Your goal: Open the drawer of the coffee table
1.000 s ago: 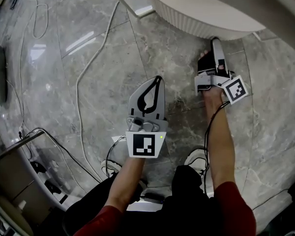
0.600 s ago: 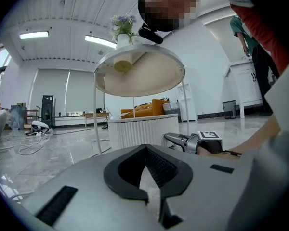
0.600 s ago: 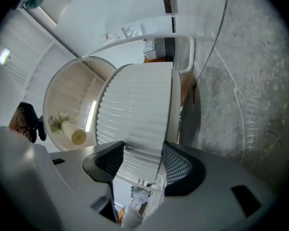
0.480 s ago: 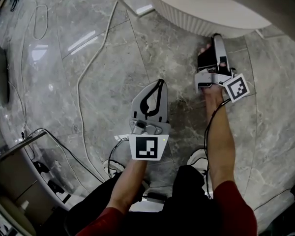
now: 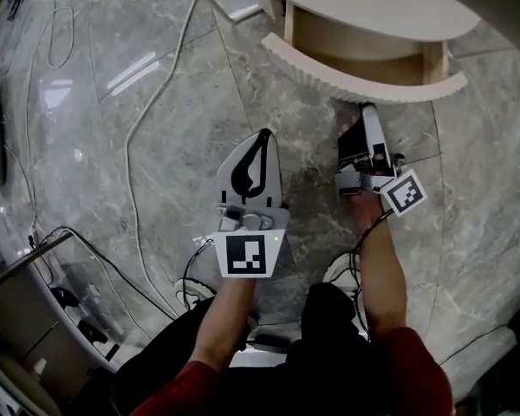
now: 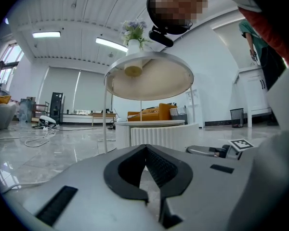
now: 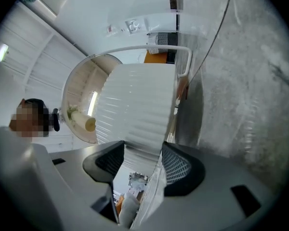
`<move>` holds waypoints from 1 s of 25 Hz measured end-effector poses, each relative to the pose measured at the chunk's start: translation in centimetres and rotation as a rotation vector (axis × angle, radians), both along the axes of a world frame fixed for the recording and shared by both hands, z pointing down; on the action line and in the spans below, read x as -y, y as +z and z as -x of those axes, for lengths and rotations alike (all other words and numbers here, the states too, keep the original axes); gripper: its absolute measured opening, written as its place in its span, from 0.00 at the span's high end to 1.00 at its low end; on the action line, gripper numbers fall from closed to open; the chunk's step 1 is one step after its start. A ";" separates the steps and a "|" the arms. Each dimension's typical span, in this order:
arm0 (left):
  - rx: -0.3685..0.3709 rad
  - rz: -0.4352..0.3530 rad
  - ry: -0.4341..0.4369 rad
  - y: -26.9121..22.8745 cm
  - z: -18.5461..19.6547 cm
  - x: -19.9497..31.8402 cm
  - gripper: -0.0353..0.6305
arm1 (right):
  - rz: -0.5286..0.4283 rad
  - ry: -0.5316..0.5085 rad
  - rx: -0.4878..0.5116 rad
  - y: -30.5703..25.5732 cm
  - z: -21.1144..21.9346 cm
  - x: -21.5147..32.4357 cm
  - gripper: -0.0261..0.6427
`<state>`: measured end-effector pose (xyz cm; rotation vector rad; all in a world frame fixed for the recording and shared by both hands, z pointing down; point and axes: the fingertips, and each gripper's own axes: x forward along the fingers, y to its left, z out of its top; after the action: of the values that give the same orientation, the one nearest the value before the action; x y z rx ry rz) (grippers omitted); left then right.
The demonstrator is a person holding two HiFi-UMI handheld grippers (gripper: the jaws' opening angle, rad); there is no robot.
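The round pale coffee table [image 5: 373,7] stands at the top of the head view. Its curved, ribbed drawer front [image 5: 364,76] stands pulled out, and the wooden drawer box [image 5: 355,46] shows behind it. My right gripper [image 5: 364,111] grips the lower edge of that front. In the right gripper view the ribbed drawer front [image 7: 135,105] fills the gap between the pads of the right gripper [image 7: 142,155]. My left gripper [image 5: 265,134] hovers over the floor to the left, shut and empty. Its tips meet in the left gripper view [image 6: 145,148], which looks toward the coffee table [image 6: 156,134].
A white cable [image 5: 156,102] and thinner dark cables [image 5: 113,267] trail over the marble floor on the left. A metal-framed stand [image 5: 35,302] sits at the lower left. A tall round side table [image 6: 149,76] rises over the coffee table. My feet are just below the grippers.
The drawer has slid out of the table toward me, with the right gripper on its front moving back with it. The left gripper has stayed almost where it was.
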<state>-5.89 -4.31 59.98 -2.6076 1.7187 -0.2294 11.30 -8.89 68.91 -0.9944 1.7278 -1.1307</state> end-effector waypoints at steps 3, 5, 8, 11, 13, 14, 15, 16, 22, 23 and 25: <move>-0.008 0.009 -0.011 0.0 0.3 -0.5 0.93 | 0.018 -0.033 -0.007 0.0 0.3 -2.4 0.57; 0.003 0.008 -0.001 -0.2 0.5 -0.9 0.93 | 0.029 -0.047 -0.002 0.0 0.6 -3.8 0.57; 0.008 -0.012 0.003 -0.9 0.9 -1.5 0.93 | 0.042 -0.060 -0.004 -0.1 0.9 -5.9 0.57; -0.004 -0.014 -0.018 -1.0 1.7 -2.0 0.93 | 0.044 -0.076 -0.003 -0.2 1.2 -8.0 0.57; -0.022 -0.012 -0.035 -0.9 2.0 -2.4 0.93 | 0.046 -0.092 -0.008 -0.2 1.3 -9.3 0.57; -0.025 -0.007 -0.037 -0.9 2.1 -2.7 0.93 | 0.049 -0.103 -0.013 -0.3 1.3 -9.8 0.57; -0.021 -0.004 -0.035 -0.8 2.1 -3.0 0.93 | 0.051 -0.113 -0.017 -0.3 1.4 -10.4 0.57; -0.014 -0.004 -0.031 -0.8 2.2 -3.2 0.93 | 0.055 -0.119 -0.021 -0.3 1.5 -10.8 0.57; -0.006 -0.006 -0.030 -0.7 2.6 -3.7 0.93 | 0.055 -0.110 -0.034 -0.5 1.8 -11.0 0.57; -0.005 -0.007 -0.032 -0.7 2.7 -3.7 0.93 | 0.060 -0.107 -0.035 -0.5 1.9 -11.0 0.57; -0.010 -0.014 -0.037 -0.8 2.7 -3.6 0.93 | 0.081 -0.108 -0.092 -0.6 2.3 -11.2 0.57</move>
<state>-8.57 -0.72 59.21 -2.5734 1.7666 -0.2048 9.05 2.33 68.31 -1.0270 1.8397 -1.2496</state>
